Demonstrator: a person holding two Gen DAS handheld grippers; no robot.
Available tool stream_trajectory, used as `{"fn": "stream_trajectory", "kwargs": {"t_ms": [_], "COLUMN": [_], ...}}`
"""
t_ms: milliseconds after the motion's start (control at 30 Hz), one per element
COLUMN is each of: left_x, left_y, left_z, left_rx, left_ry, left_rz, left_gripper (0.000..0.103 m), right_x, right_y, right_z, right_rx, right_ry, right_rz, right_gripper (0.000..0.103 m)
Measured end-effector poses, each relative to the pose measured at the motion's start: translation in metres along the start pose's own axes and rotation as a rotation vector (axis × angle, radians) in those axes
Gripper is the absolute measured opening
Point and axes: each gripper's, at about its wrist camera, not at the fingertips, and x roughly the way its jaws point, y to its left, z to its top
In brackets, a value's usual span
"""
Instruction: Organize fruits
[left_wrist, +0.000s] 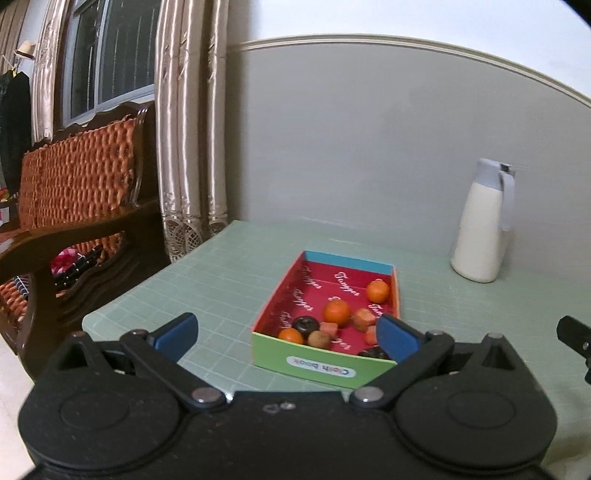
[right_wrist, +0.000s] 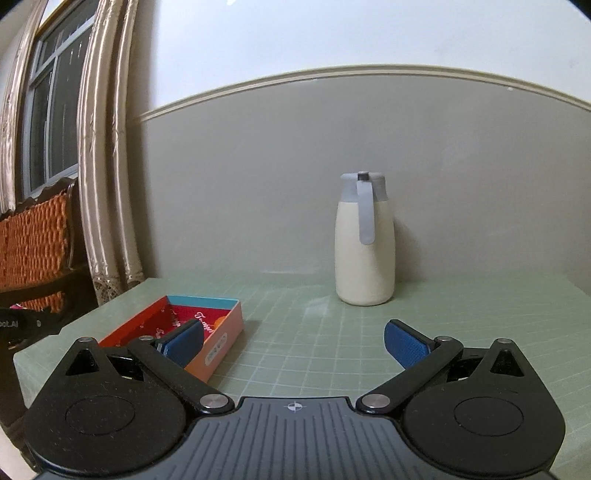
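Observation:
A shallow cardboard box (left_wrist: 317, 363) with a red inside, green front wall and blue back wall lies on the green mat. In it lie several small fruits: three oranges (left_wrist: 337, 312), dark round ones (left_wrist: 305, 325), pink chunks (left_wrist: 364, 318) and a brownish ball (left_wrist: 319, 338). My left gripper (left_wrist: 288, 334) hangs open just in front of the box, its right pad (left_wrist: 397, 338) over the near right corner, nothing held. In the right wrist view the same box (right_wrist: 221, 341) sits at the left, and my right gripper (right_wrist: 293, 341) stands open over bare mat to its right.
A cream jug with a grey lid and handle (right_wrist: 365, 243) stands at the back by the wall. The green grid mat (right_wrist: 314, 332) covers the table. A wooden chair with an orange woven back (left_wrist: 74, 184) and curtains (left_wrist: 184, 129) are off the table's left edge.

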Motion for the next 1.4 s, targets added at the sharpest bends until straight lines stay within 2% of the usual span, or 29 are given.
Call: {"fn": "stream_trajectory", "kwargs": {"t_ms": [300, 700, 1400], "left_x": [-0.002, -0.001, -0.002], "left_y": [-0.013, -0.034, -0.035], "left_z": [0.001, -0.004, -0.002], "left_rx": [0.016, 0.056, 0.058], "left_ry": [-0.001, 0.004, -0.001], "left_rz": [-0.018, -0.034, -0.029], "left_gripper": [0.097, 0.097, 0.097], "right_x": [-0.012, -0.014, -0.01], "right_y": [-0.005, -0.025, -0.025], "right_z": [0.001, 0.0, 0.002], "right_rx": [-0.005, 0.039, 0.066], "right_ry": [-0.009, 0.021, 0.028], "right_rz": [-0.017, -0.108, -0.096], "right_gripper": [0.103, 0.103, 0.103]}}
